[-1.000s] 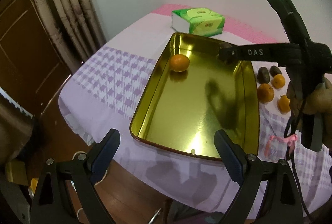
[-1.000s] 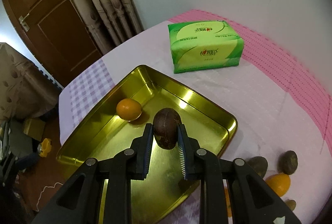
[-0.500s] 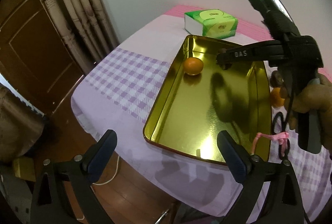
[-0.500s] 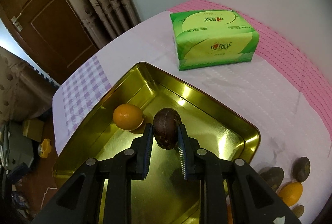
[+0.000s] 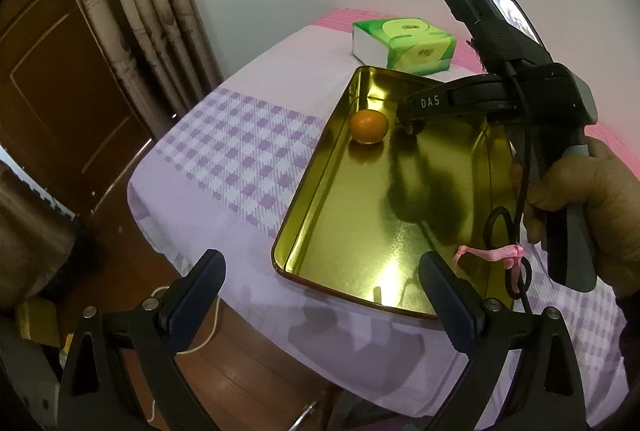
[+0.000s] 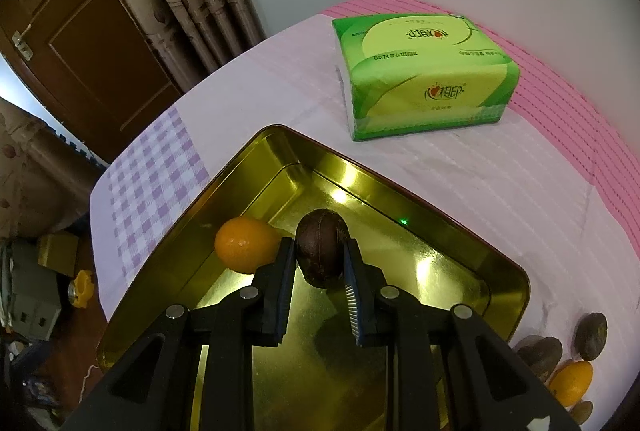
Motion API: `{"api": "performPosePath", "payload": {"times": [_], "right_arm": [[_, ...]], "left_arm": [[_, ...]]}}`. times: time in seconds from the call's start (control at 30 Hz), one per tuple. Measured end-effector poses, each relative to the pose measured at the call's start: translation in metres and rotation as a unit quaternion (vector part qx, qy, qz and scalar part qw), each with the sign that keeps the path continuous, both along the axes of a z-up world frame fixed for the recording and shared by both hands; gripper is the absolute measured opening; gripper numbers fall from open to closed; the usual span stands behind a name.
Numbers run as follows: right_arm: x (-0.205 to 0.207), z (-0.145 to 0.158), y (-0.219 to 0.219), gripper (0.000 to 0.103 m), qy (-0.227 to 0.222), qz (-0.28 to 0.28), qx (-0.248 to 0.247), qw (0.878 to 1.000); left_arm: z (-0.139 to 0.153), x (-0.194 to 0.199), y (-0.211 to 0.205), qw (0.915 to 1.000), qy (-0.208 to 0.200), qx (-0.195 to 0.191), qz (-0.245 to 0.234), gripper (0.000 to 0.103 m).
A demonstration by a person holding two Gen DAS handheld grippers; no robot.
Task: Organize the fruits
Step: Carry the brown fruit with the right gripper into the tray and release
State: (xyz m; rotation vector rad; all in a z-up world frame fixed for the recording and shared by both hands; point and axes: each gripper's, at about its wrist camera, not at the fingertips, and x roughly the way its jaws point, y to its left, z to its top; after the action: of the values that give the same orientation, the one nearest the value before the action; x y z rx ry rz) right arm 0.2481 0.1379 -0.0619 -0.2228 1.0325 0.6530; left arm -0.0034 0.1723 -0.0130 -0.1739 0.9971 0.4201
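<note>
While a dark brown fruit [image 6: 322, 247] is clamped by the right gripper [image 6: 320, 257] over the gold tray [image 6: 440, 215], an orange [image 6: 244, 245] is seen at its 9 o'clock; left gripper [image 5: 320, 281] is held wide open, w/ nothing between.

Dark brown fruit [image 6: 321, 254] held over gold tray [image 6: 460, 219], possibly touching orange [image 6: 245, 244]

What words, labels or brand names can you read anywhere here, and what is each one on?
"DAS": white letters on the side of the right claw, seen from the left wrist.
Tissue pack: a red brand logo in Chinese characters on its front and, upside down, on its top, not legible enough to quote.
Small print along the pack's top edge: too small to read.
</note>
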Motion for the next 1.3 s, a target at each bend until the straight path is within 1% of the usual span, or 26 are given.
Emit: {"api": "performPosePath", "payload": {"times": [0.3,0.37,0.43,0.57,0.7,0.77,0.87,1.03,1.17,1.23,1.3], "right_arm": [[-0.002,0.010,-0.003,0.025,-0.001,-0.010,0.020,1.000],[-0.004,0.014,-0.002,0.030,-0.004,-0.010,0.029,1.000],[-0.007,0.020,-0.003,0.037,-0.010,-0.009,0.041,0.999],[-0.014,0.034,-0.005,0.039,-0.023,-0.003,0.066,0.998],[-0.027,0.048,-0.012,0.051,-0.037,-0.001,0.098,0.994],[-0.036,0.053,-0.017,0.052,-0.045,-0.002,0.111,0.993],[-0.053,0.059,-0.033,0.052,-0.053,-0.005,0.133,0.990],[-0.089,0.064,-0.068,0.053,-0.076,-0.018,0.145,0.986],[-0.124,0.068,-0.110,0.057,-0.117,-0.040,0.136,0.983],[-0.145,0.069,-0.139,0.062,-0.142,-0.060,0.125,0.980],[-0.160,0.068,-0.164,0.064,-0.164,-0.085,0.109,0.977]], "left_arm": [[-0.002,0.001,0.003,1.0000,0.005,-0.007,0.004,0.097],[-0.003,0.002,0.003,0.9999,0.008,-0.009,0.005,0.097],[-0.003,0.002,0.003,0.9999,0.009,-0.010,0.005,0.097],[-0.003,0.001,0.002,0.9999,0.009,-0.007,0.003,0.097],[-0.004,0.001,0.001,0.9999,0.011,-0.004,0.002,0.097],[-0.004,0.002,0.000,1.0000,0.010,-0.002,0.002,0.097],[-0.004,0.001,-0.001,1.0000,0.009,0.000,0.000,0.097],[-0.003,0.001,-0.005,0.9999,0.008,0.010,-0.006,0.097],[-0.002,0.000,-0.012,0.9996,0.008,0.023,-0.013,0.097],[-0.002,0.000,-0.014,0.9994,0.008,0.029,-0.016,0.097],[-0.001,-0.001,-0.018,0.9991,0.007,0.037,-0.020,0.097]]}}
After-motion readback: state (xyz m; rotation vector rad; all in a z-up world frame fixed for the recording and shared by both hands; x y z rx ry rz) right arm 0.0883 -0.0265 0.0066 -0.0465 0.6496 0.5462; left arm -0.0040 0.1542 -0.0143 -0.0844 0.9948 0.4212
